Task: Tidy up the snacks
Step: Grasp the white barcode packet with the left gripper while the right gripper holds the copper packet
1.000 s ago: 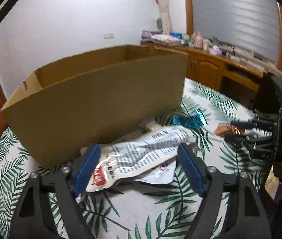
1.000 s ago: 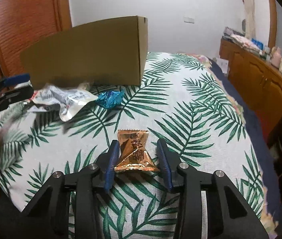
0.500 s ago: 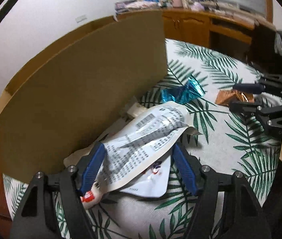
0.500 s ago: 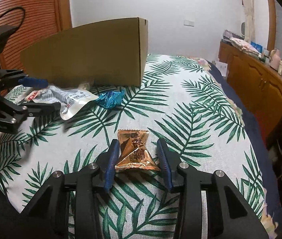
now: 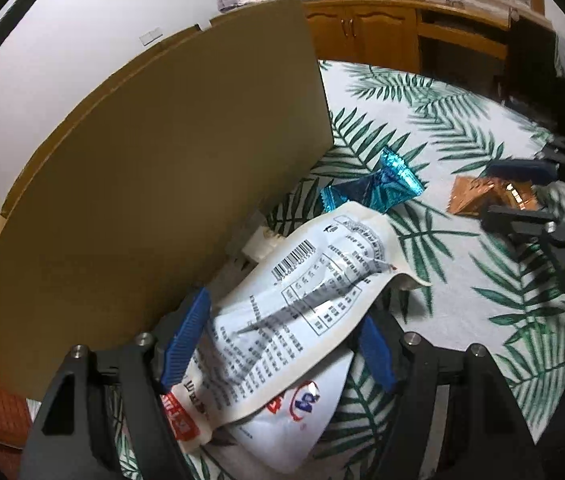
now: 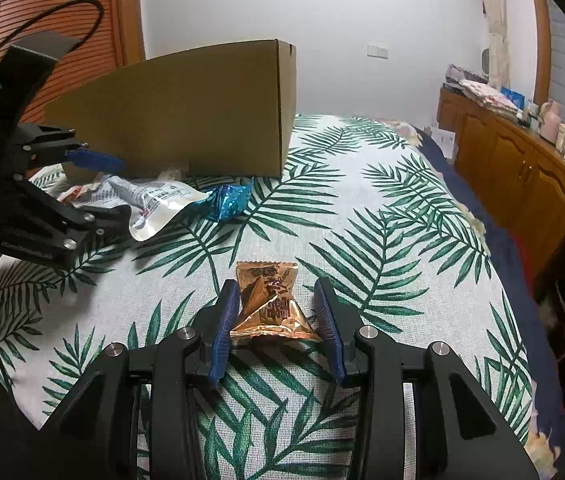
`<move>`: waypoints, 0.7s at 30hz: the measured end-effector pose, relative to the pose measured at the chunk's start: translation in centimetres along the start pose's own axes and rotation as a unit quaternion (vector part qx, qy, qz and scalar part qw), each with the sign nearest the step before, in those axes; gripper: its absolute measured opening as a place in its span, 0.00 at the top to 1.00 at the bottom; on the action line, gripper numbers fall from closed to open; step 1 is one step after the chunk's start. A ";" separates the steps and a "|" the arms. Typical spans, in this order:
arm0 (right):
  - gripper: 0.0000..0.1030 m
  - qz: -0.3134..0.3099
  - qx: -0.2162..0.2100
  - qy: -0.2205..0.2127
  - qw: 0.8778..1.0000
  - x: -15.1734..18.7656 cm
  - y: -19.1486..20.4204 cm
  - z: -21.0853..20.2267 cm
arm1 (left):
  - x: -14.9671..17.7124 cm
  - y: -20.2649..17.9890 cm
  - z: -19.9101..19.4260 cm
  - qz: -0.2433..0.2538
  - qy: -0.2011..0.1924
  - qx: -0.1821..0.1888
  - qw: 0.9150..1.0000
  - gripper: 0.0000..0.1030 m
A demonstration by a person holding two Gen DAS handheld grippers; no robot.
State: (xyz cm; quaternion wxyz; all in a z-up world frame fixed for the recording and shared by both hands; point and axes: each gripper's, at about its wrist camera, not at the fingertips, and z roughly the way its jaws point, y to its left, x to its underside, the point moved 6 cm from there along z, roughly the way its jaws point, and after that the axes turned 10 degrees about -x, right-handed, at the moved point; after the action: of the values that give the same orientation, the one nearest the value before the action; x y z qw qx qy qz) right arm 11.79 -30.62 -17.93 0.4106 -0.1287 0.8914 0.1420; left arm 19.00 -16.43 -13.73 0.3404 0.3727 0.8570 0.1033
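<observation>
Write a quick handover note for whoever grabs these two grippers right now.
Left gripper: open, fingers either side of the white pouch beside the box.
Right gripper: open around the orange packet, not clamped.
Blue packet lies on the cloth by the box.
Done: no snack seen going into the box yet.
Left: close on both, box them, then the blue packet.

The box (image 5: 154,168) hides its inside in both views. Beneath the white pouch (image 5: 302,300), a second packet (image 5: 302,420) shows only its lower edge. Behind the pouch, a pale wrapper (image 5: 260,242) is mostly covered. Clutter on the far cabinet (image 6: 522,152) is too small to identify.
</observation>
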 end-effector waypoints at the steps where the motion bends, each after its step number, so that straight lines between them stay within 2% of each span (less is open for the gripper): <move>1: 0.63 0.000 0.000 0.000 1.000 0.0 0.0 0.0 | -0.1 0.0 0.1 -0.001 0.001 0.001 1.000 0.30; 4: 0.63 0.000 0.000 0.000 1.000 0.0 0.0 0.0 | -0.3 0.1 0.3 -0.007 0.002 0.003 1.000 0.31; 6: 0.63 0.001 0.000 0.001 1.000 0.0 0.0 0.0 | -0.2 0.2 0.3 -0.011 0.007 0.016 1.000 0.41; 12: 0.63 -0.001 0.000 0.006 1.000 -0.1 0.0 0.1 | -0.5 -0.1 -0.1 0.005 -0.002 -0.005 1.000 0.67; 15: 0.63 -0.001 0.001 0.006 1.000 -0.1 0.0 0.1 | -0.6 -0.2 -1.1 0.006 -0.021 -0.023 0.999 0.74; 21: 0.63 -0.001 0.001 0.015 1.000 -0.2 -0.1 0.3 | -1.0 1.2 -3.2 -0.032 -0.057 -0.041 0.997 0.83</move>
State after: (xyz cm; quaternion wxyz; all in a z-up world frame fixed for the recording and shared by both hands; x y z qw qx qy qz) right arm 12.13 -30.56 -17.94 0.3979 -0.1314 0.8973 0.1390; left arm 18.04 -16.03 -10.28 0.4072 0.3361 0.8426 0.1060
